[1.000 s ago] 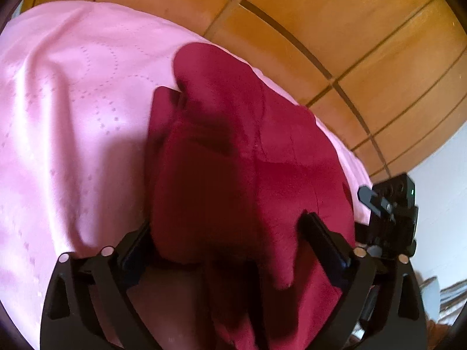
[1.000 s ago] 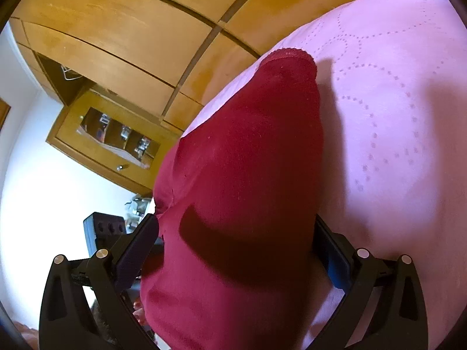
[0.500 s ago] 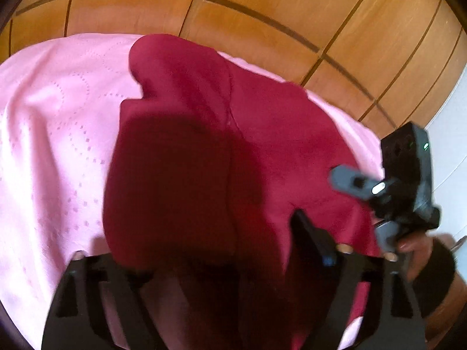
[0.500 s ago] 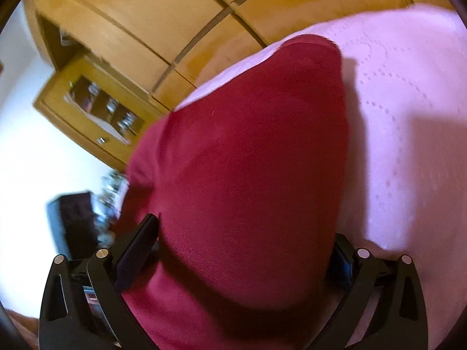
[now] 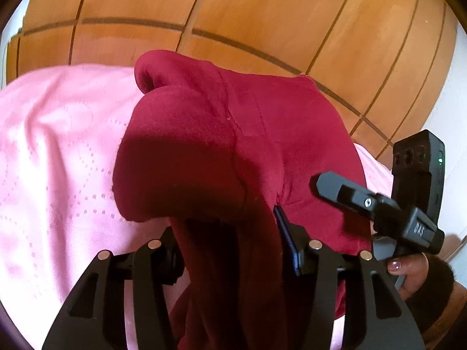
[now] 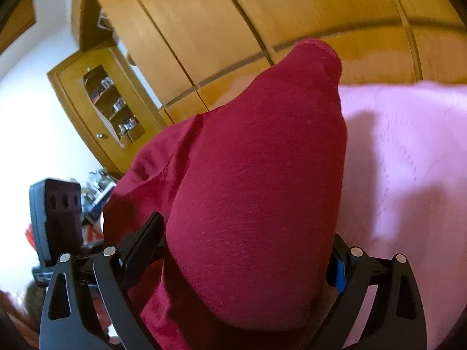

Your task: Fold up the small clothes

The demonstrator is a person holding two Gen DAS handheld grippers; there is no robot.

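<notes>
Left gripper [image 5: 230,233] at bottom centre, jaws closing with a bunched edge of the red garment [image 5: 233,145] between them; pads not clearly pressing yet. Right gripper [image 6: 248,248] wide, closing slightly, cloth draped between its jaws, not pinched. Garment runs lengthwise away from both toward the wooden wardrobe [image 5: 262,14], lying on the pink bedspread [image 5: 58,145]. Both grippers tilt downward.
</notes>
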